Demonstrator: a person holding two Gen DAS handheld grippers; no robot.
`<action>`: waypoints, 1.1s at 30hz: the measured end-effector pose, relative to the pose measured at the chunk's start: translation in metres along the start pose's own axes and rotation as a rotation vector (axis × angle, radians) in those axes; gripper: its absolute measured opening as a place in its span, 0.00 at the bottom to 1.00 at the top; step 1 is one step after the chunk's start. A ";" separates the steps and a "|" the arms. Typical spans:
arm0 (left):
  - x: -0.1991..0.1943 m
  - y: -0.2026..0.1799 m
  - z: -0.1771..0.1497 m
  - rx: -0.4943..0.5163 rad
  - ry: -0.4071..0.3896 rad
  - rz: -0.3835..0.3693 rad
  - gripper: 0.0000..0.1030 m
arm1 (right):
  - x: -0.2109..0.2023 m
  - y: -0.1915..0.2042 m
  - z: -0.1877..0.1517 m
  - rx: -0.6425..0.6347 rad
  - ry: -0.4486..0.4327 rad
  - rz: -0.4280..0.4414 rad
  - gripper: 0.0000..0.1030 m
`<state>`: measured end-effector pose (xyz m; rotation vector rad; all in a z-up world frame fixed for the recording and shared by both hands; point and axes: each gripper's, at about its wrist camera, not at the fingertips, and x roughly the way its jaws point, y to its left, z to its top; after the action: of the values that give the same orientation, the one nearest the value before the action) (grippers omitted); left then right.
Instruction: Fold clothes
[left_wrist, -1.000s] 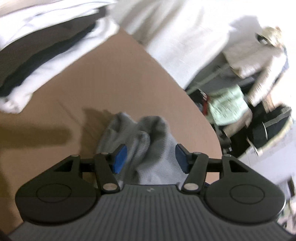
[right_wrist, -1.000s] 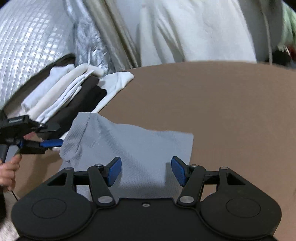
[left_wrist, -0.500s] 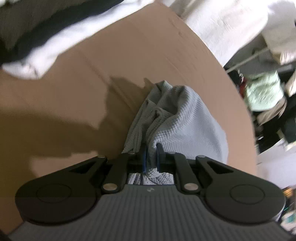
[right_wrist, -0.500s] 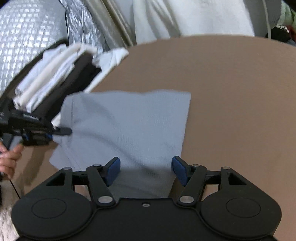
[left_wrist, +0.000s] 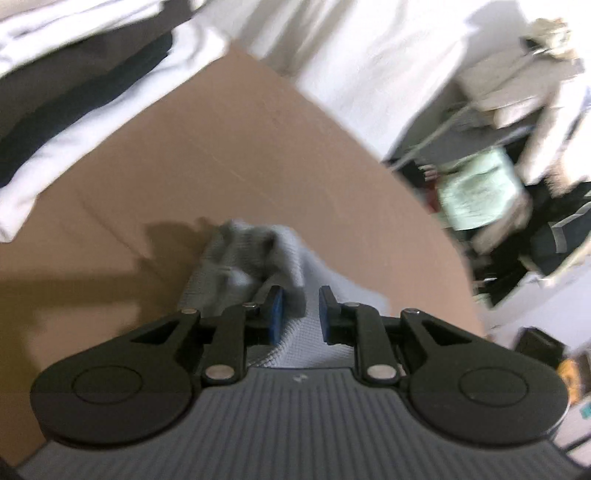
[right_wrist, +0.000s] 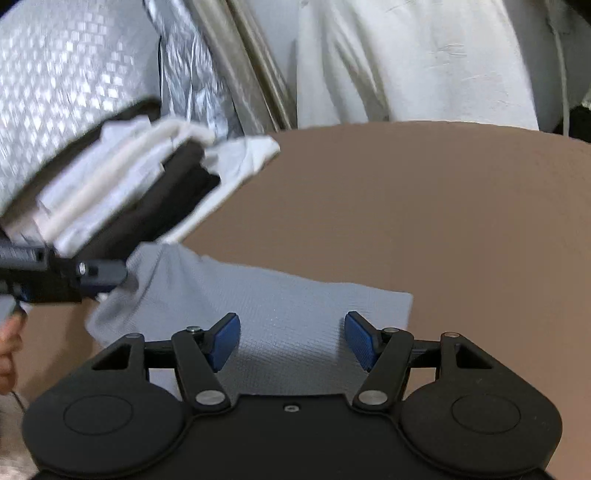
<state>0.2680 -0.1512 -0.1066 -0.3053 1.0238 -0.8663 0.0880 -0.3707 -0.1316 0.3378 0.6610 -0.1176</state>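
A grey waffle-knit cloth (right_wrist: 295, 306) lies on the brown table (right_wrist: 406, 221), flat at its right and pulled up into a peak at its left corner. My left gripper (right_wrist: 103, 273) is at that raised corner. In the left wrist view the bunched cloth (left_wrist: 258, 254) runs between the blue pads of my left gripper (left_wrist: 300, 310), whose jaws are opening with a small gap. My right gripper (right_wrist: 291, 339) stands open over the cloth's near edge, with nothing pinched.
A stack of folded white and dark clothes (right_wrist: 129, 184) sits at the table's back left, also in the left wrist view (left_wrist: 74, 92). White fabric (right_wrist: 406, 55) hangs behind the table, a silver quilted sheet (right_wrist: 55, 74) at left. A person's hand (right_wrist: 7, 343) holds the left gripper. Clutter (left_wrist: 498, 184) lies past the table's edge.
My left gripper closed on the cloth's corner, then its jaws parted again. The right gripper shifted over the cloth; the cloth's left corner now stands in a peak.
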 end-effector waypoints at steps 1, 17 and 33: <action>0.007 0.003 0.002 0.005 0.012 0.082 0.18 | 0.010 0.006 0.000 -0.024 0.020 -0.006 0.67; 0.008 0.013 0.000 0.146 0.031 0.404 0.59 | 0.004 0.080 -0.036 -0.329 0.217 0.188 0.69; -0.006 0.049 -0.011 0.065 0.157 0.234 0.71 | -0.034 -0.029 0.002 0.173 0.050 0.235 0.68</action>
<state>0.2817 -0.1136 -0.1378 -0.0607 1.1492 -0.7175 0.0569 -0.3989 -0.1167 0.5841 0.6570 0.0584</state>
